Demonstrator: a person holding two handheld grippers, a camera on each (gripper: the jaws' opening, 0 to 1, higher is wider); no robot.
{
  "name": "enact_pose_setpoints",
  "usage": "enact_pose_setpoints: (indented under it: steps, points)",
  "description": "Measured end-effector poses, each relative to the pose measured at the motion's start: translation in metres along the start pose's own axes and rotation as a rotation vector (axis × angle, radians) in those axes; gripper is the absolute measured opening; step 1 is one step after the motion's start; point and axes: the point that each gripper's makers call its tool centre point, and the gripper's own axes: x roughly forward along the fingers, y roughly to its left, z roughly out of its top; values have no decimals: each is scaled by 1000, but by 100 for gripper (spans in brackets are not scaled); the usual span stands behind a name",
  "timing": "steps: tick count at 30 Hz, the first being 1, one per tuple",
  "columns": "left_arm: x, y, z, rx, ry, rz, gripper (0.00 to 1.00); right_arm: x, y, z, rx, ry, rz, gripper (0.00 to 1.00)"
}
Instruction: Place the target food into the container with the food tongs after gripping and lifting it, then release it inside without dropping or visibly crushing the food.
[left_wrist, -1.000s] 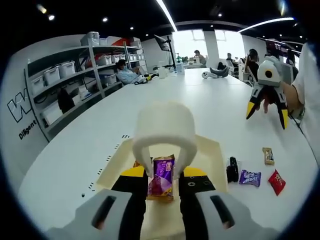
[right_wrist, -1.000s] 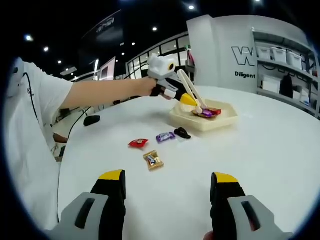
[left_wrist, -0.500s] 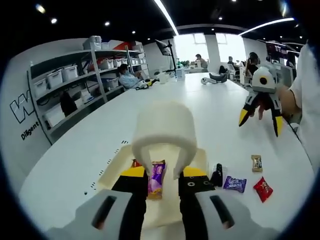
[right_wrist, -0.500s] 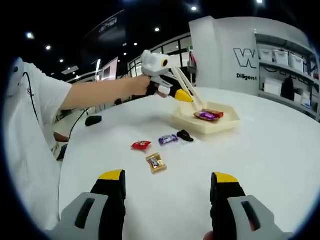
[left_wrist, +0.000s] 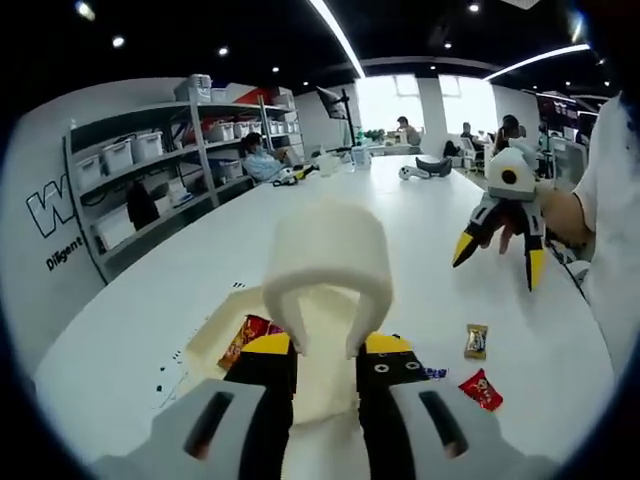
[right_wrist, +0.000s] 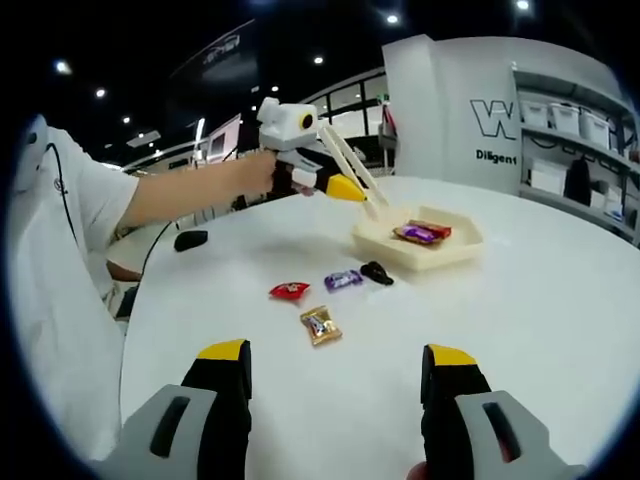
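In the tray (right_wrist: 418, 254), 2 wrapped snacks lie side by side, a purple one (right_wrist: 414, 234) and a red one (right_wrist: 433, 229), so the purple target appears delivered, uncrushed. Above the tray's near-left rim the left gripper (right_wrist: 330, 183) holds the tongs (right_wrist: 357, 180) with tips spread and nothing between them, raised presumably to clear the wall. Left of the tray 4 more items sit on the table (right_wrist: 560, 330), while the right gripper (right_wrist: 335, 400) hovers wide apart and idle, well short of it.
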Motion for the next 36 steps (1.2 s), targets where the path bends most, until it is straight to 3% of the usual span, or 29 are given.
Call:
enact_pose_setpoints:
  steps: [17,36]
  points:
    - [-29,-48,-3,-79,-37,48,21,-1,8,-2,-12,4,9,66]
    - [-49,-97,-26,-155,-41,87,21,2,17,-2,-21,11,19,66]
